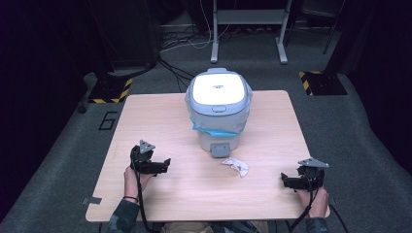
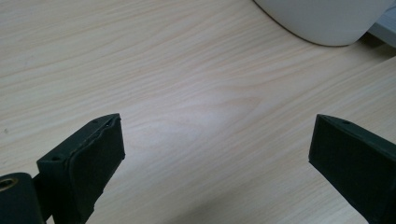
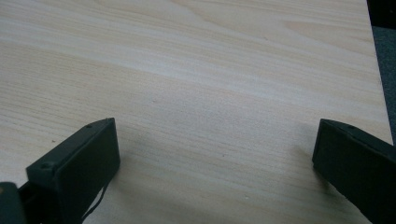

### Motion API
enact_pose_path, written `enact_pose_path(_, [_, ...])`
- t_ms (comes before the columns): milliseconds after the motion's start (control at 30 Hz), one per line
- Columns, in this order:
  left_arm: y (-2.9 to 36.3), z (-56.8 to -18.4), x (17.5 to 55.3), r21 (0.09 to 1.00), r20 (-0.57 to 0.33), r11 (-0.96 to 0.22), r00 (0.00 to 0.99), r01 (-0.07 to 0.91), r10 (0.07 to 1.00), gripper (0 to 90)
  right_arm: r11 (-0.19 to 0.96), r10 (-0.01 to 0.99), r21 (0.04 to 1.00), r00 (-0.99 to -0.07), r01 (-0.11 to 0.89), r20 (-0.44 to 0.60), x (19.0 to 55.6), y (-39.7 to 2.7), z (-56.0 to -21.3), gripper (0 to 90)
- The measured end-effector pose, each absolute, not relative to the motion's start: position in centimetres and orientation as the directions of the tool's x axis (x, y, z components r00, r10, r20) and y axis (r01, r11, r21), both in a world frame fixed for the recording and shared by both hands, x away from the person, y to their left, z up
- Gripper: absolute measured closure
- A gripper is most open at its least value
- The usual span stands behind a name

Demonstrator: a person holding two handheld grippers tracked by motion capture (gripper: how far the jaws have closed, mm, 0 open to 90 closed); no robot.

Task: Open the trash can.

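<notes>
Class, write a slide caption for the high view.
Open left gripper and right gripper flank crumpled wrapper before bin.

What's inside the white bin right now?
Cannot tell: the bin's white lid is shut. A clear blue-edged liner bag hangs out around the rim, so it is lined.

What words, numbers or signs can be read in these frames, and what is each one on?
"6": a large black digit marked on the grey floor, just off the table's far left corner.
A small dark mark on the white lid of the bin: too small and blurred to read.
Yellow-and-black hazard stripes on the floor plates: a sign only, no text.
Nothing readable on either tool.
</notes>
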State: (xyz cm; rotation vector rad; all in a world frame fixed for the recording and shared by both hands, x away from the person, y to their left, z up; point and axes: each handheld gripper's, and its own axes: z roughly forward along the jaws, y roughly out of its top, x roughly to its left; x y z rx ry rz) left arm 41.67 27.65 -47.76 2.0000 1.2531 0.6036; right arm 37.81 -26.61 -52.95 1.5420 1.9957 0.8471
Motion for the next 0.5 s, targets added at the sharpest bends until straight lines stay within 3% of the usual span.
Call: enact_pose_path(500, [25.1,-46.4,43.4,0.759,0.046,-0.351,0.492,0.548,0.869,3.8,0.174,0.968,0.719,-0.251,0.673,0.001,37.8,-26.6,-53.0,0.0])
